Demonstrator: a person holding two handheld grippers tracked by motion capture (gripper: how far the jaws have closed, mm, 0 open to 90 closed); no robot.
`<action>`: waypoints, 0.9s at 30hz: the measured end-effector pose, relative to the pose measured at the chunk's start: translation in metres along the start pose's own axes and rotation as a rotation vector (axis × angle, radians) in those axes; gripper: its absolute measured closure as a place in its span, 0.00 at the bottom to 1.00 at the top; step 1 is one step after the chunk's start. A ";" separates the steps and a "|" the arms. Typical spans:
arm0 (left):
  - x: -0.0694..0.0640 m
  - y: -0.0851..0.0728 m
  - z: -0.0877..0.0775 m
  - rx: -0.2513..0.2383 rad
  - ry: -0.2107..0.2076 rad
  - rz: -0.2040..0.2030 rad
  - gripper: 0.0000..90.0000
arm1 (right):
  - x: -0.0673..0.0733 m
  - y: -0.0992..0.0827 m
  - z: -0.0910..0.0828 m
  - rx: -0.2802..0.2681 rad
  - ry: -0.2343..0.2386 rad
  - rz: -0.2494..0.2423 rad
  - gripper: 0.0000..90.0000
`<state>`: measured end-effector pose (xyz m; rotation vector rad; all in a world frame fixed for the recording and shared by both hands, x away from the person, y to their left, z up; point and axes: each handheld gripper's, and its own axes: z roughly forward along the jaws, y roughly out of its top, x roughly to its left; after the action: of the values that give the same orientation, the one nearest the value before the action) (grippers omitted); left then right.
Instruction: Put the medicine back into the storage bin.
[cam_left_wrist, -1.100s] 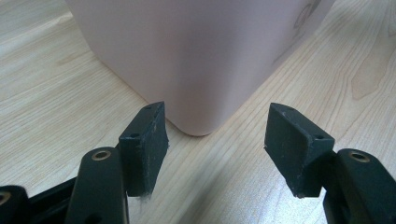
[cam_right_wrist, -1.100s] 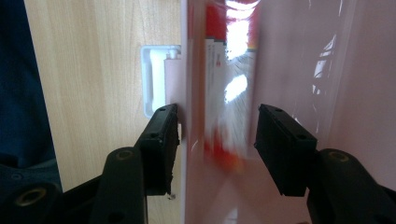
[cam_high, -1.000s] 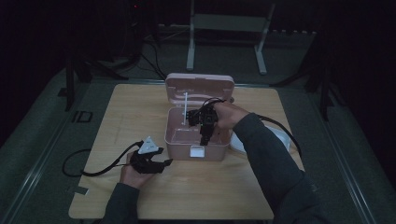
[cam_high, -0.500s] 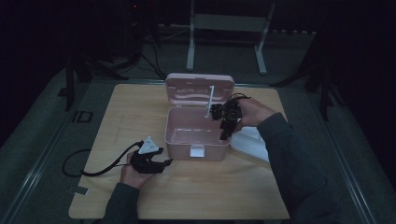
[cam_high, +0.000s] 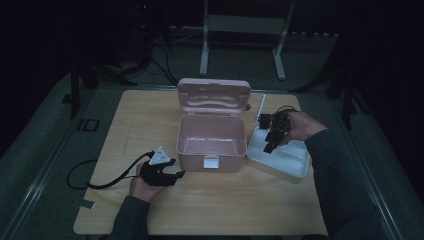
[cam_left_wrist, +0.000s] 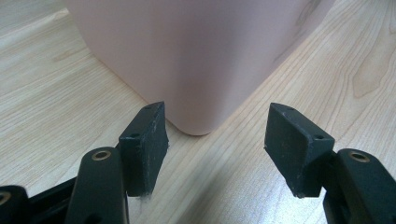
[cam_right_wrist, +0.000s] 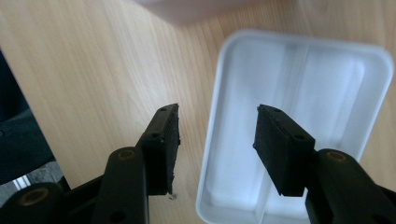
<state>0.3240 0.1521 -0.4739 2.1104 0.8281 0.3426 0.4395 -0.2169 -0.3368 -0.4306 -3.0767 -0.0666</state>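
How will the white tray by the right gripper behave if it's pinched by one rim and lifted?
The white tray looks thin-walled and moulded, so probably light and a bit flexible at the rim. It is shallow, with no contents visible, so it may tilt from a one-sided pinch. Its smooth surface could slip between the right gripper jaws.

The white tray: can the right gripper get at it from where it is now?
Probably yes. The right gripper hangs over the white tray with its jaws open, one to each side of the tray's rim, and nothing lies between them and the tray.

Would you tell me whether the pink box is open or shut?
Open: the pink box has its lid standing upright behind it, and its inside looks empty.
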 end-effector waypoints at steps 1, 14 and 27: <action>0.000 0.000 0.000 0.000 0.000 0.000 0.43 | -0.002 -0.003 0.003 0.000 0.003 0.011 0.55; 0.000 0.000 0.000 0.000 -0.001 0.001 0.43 | -0.026 -0.052 0.044 0.003 -0.005 0.139 0.54; 0.000 0.000 0.000 -0.001 0.000 0.001 0.43 | -0.043 -0.068 0.080 0.085 -0.036 0.154 0.57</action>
<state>0.3239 0.1522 -0.4738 2.1100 0.8265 0.3438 0.4593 -0.2906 -0.4211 -0.6694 -3.0546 0.0761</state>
